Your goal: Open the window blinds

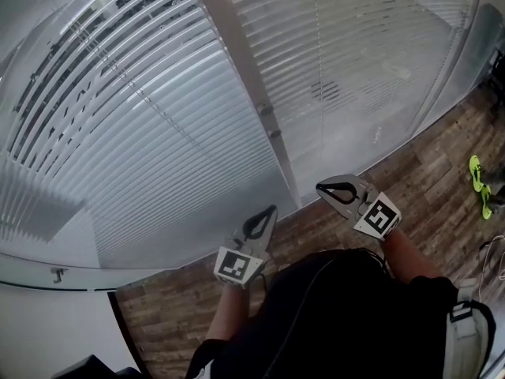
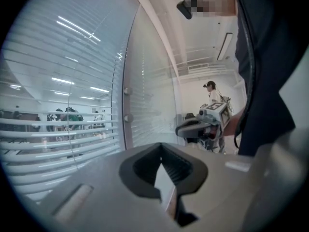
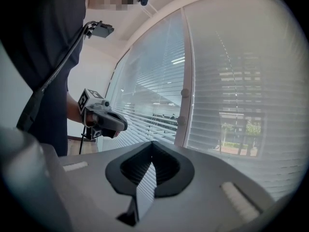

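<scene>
blinds (image 1: 158, 133) ahead of left gripper (image 1: 268, 214) & right gripper (image 1: 325, 189), jaws closed, no contact.

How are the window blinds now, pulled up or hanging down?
Hanging down: the window blinds spread their slats over all the glass in view.

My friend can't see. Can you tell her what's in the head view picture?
Seen from above, a person holds out the left gripper and the right gripper, both shut and empty, in front of big windows covered by white slatted blinds. A pale frame post splits the two windows, and the floor is brown wood.
</scene>
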